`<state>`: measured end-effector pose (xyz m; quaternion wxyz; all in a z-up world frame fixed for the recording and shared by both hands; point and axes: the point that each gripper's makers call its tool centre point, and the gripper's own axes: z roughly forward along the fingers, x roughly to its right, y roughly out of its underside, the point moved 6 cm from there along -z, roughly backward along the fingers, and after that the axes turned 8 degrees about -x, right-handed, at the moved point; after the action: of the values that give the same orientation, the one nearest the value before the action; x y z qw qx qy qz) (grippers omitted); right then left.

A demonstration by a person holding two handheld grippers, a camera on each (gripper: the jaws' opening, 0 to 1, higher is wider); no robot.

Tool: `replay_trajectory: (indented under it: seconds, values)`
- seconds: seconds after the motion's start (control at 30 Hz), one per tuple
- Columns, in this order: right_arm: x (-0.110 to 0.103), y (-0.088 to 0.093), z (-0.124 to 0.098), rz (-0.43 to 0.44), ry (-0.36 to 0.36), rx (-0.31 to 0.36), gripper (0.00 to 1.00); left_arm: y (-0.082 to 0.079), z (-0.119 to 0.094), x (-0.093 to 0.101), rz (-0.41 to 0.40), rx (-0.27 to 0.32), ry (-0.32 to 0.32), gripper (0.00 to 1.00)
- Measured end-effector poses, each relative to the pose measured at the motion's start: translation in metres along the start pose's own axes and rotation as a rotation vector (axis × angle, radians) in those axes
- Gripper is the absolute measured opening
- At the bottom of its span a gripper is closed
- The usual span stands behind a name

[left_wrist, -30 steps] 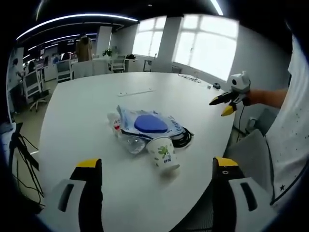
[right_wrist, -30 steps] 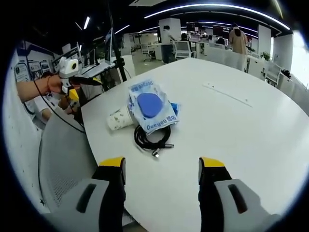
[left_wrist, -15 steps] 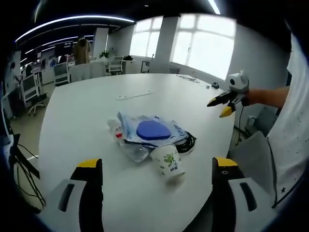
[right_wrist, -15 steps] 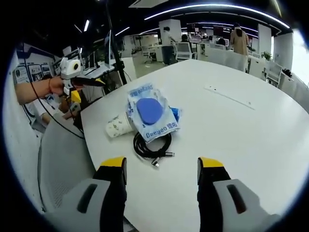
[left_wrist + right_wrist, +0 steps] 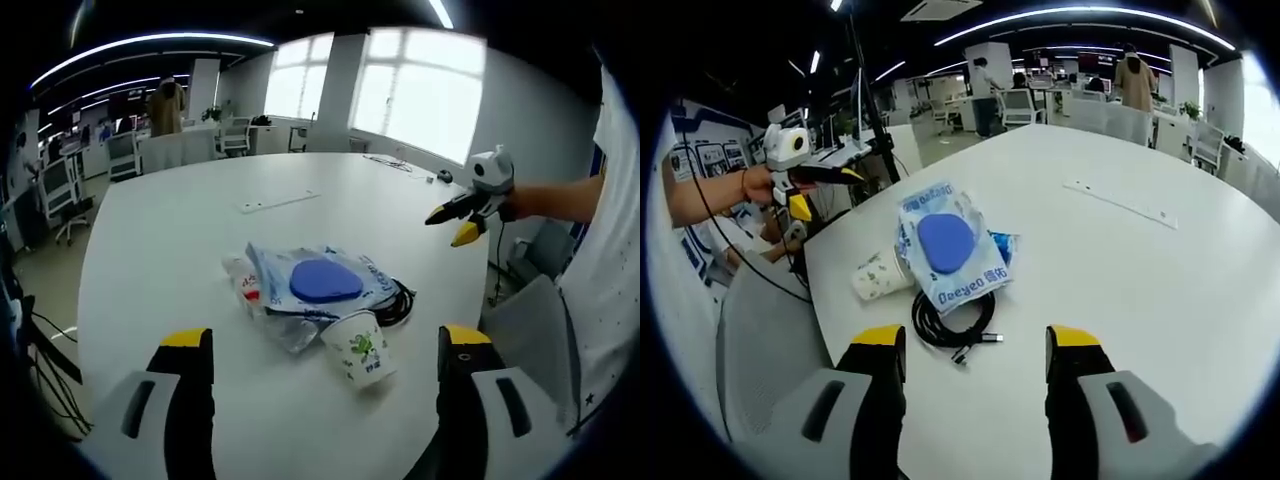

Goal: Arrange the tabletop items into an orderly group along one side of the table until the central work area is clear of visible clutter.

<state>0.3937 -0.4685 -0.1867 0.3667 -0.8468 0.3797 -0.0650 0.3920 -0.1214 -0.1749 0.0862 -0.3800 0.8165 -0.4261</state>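
- The left tongs (image 5: 325, 345) stand wide apart with nothing between them, yellow-tipped, hovering above the near edge of the surface (image 5: 160, 250).
- The right tongs (image 5: 975, 340) are likewise spread wide and hold nothing, poised over the surface edge just short of the clutter.
- A paper cup (image 5: 362, 350) with a green print lies on its side, nearest the left tongs, mouth toward the pile.
- Just behind it, touching, lies a crumpled clear plastic bottle (image 5: 262, 295) with a red-marked label, partly under the packet.
- A white and blue packet (image 5: 320, 282) with a round blue patch rests on top of the heap; its lettering reads in the right gripper view.
- A coiled black cable (image 5: 952, 322) lies beside the packet, its plug ends toward the right tongs.
- The whole heap sits near one edge of the large white rounded surface, apart from a thin white strip (image 5: 280, 201) farther out.
- Beyond, an open office with desks, chairs (image 5: 60, 185), ceiling light strips and bright windows (image 5: 420, 95).
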Motion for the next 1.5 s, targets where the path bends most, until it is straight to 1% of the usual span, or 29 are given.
replay_trajectory:
  seconds: [0.13, 0.47, 0.67, 1.07, 1.17, 1.3, 1.4, 1.43, 1.5]
  values:
    - [0.0, -0.003, 0.007, 0.011, -0.008, 0.001, 0.54, -0.002, 0.005, -0.003, 0.007, -0.006, 0.002, 0.95]
    - [0.001, -0.008, 0.022, 0.036, -0.022, -0.002, 0.52, -0.008, 0.015, -0.011, 0.0, 0.003, 0.005, 0.93]
    - [0.003, -0.013, 0.031, 0.082, -0.03, 0.012, 0.49, -0.012, 0.02, -0.016, -0.005, 0.009, 0.0, 0.91]
    - [0.007, -0.018, 0.052, 0.145, -0.037, 0.008, 0.45, -0.02, 0.035, -0.024, -0.012, 0.015, 0.011, 0.86]
    - [0.008, -0.017, 0.057, 0.168, -0.038, 0.004, 0.43, -0.021, 0.039, -0.026, -0.018, 0.014, 0.009, 0.83]
    - [0.01, -0.018, 0.063, 0.21, -0.043, 0.01, 0.41, -0.022, 0.044, -0.03, -0.027, 0.02, 0.01, 0.82]
    - [0.013, -0.019, 0.067, 0.238, -0.04, 0.016, 0.39, -0.023, 0.048, -0.031, -0.028, 0.017, 0.011, 0.81]
    - [0.014, -0.019, 0.069, 0.263, -0.045, 0.015, 0.39, -0.023, 0.049, -0.032, -0.03, 0.015, 0.012, 0.81]
    - [0.016, -0.019, 0.071, 0.276, -0.042, 0.021, 0.37, -0.022, 0.052, -0.033, -0.031, 0.012, 0.009, 0.79]
